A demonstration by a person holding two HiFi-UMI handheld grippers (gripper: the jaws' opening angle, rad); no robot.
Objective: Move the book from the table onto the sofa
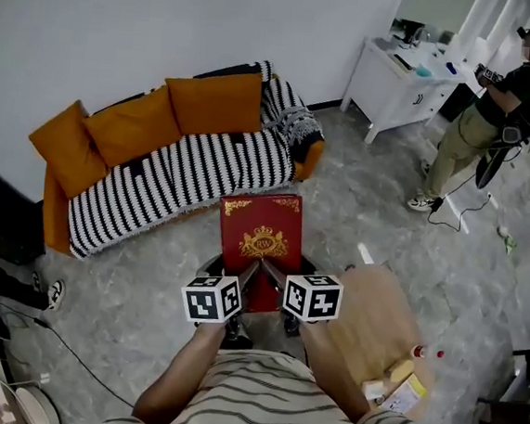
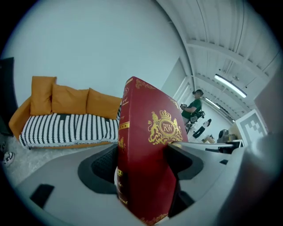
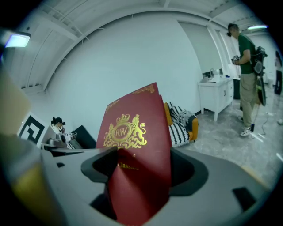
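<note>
Head view: left hand-held gripper point(image 1: 251, 274) and right hand-held gripper point(image 1: 271, 273) clamp the book's point(image 1: 261, 232) edge.

The book point(image 1: 261, 237) hangs in the air, gripped at its near edge by the left gripper point(image 1: 247, 277) and the right gripper point(image 1: 273, 278), side by side. Beyond it at eleven o'clock the sofa point(image 1: 181, 166) lies against the wall. The table point(image 1: 375, 324) sits at four o'clock, and a person point(image 1: 483, 125) stands well apart at two.

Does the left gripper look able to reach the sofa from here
Likely yes, after stepping closer: the left gripper is shut on the book; only bare floor lies before the sofa.
</note>
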